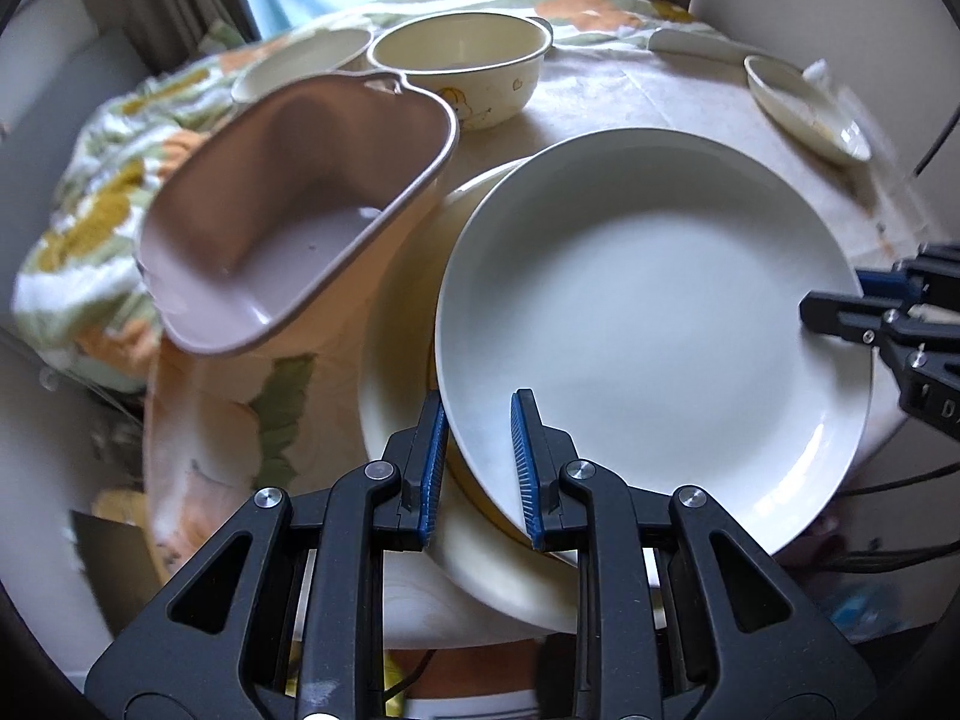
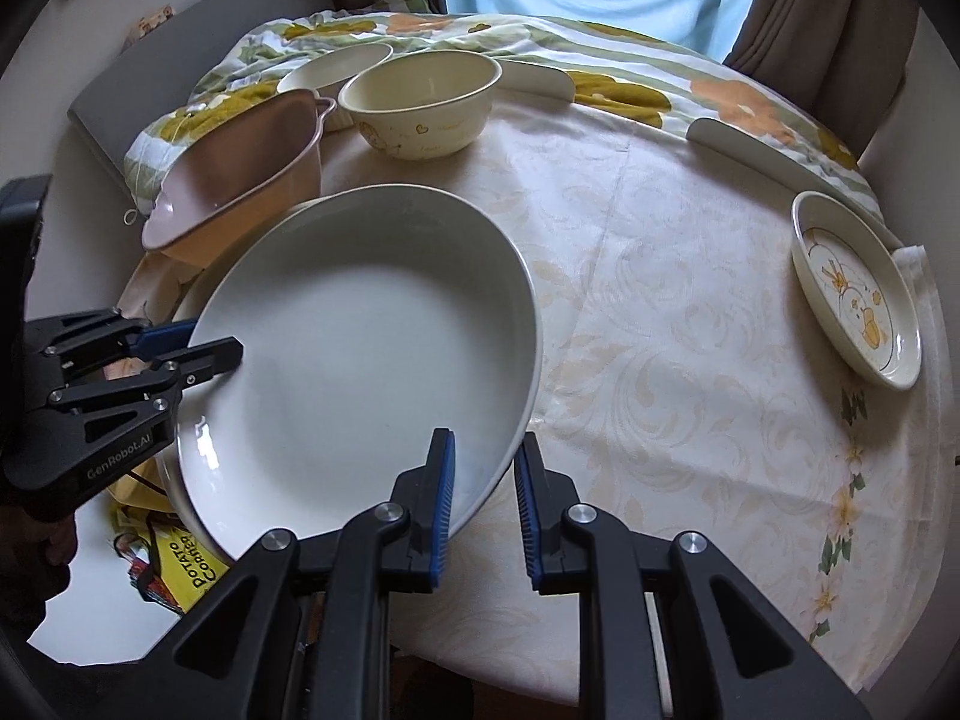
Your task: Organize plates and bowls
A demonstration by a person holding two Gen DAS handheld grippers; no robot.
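A large white plate [image 1: 648,300] [image 2: 360,330] hangs tilted over the table's near-left edge, held on two sides. My left gripper [image 1: 480,426] [image 2: 219,351] is shut on its left rim. My right gripper [image 2: 485,456] [image 1: 831,312] is shut on the opposite rim. Beneath it lies a cream plate [image 1: 402,372]. A pink heart-shaped bowl [image 1: 288,210] [image 2: 240,180] stands just beyond, touching the plates' far-left side. Behind that sit a cream cartoon bowl [image 1: 462,60] [image 2: 420,102] and another pale bowl [image 1: 300,60] [image 2: 336,66].
A small cartoon-print plate [image 2: 852,288] [image 1: 804,108] sits at the table's right edge. The round table's patterned cloth [image 2: 660,300] is bare in the middle. A floral blanket [image 2: 600,42] covers the far side, with white curved rims [image 2: 738,144] poking out. A yellow snack bag [image 2: 192,564] lies below the table edge.
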